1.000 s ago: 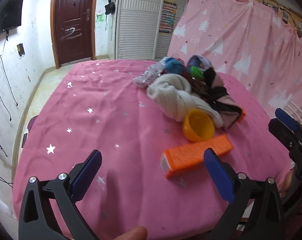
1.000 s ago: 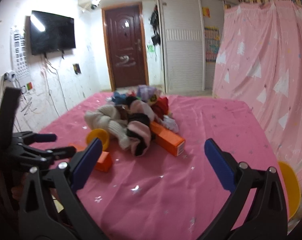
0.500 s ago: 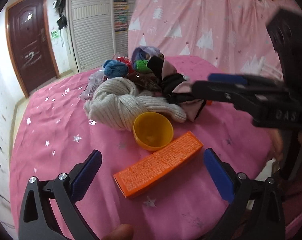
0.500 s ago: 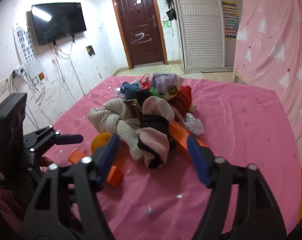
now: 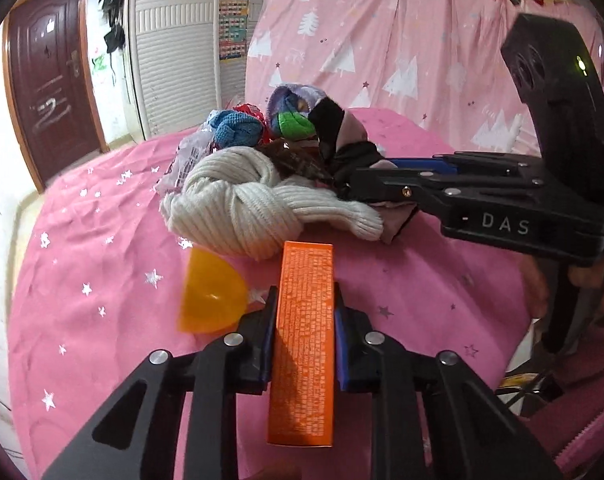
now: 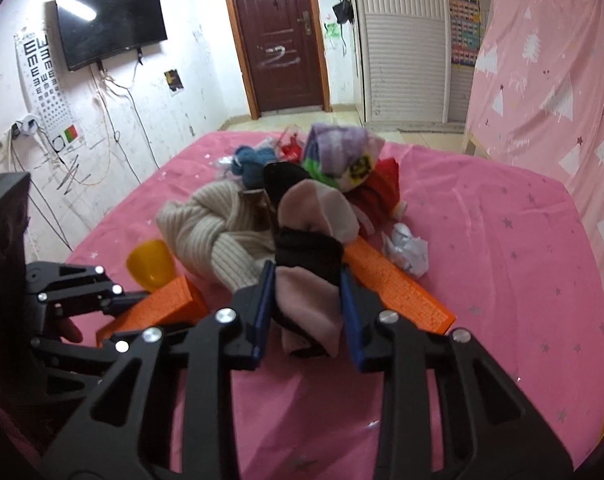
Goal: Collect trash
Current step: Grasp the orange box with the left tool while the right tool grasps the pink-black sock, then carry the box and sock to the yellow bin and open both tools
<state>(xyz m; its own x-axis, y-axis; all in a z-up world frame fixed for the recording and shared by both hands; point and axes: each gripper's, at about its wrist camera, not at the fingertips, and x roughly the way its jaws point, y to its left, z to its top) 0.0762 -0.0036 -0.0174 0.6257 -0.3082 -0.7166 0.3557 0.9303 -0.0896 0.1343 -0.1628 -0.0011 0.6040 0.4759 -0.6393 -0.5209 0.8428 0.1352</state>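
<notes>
My left gripper [image 5: 305, 300] is shut on a long orange box [image 5: 305, 344], which sticks out forward between its blue pads; the right wrist view shows the same grip from the side, the box [image 6: 162, 308] in the left gripper [image 6: 136, 300]. My right gripper [image 6: 307, 296] is closing, and its pads touch both sides of a pink and black sock [image 6: 307, 308] at the near end of the pile. From the left wrist view the right gripper [image 5: 357, 178] reaches into the pile from the right.
On the pink starred tablecloth [image 5: 82, 260] lie a cream knitted bundle [image 5: 242, 204], a yellow cup [image 5: 210, 296], a second orange box [image 6: 397, 284], crumpled white paper [image 6: 407, 248] and several coloured socks. A pink curtain [image 6: 541, 80] hangs to the right.
Both grippers moved in toward the pile. The left jaws went from wide open to shut on the orange box. The right jaws narrowed around the pink and black sock.
</notes>
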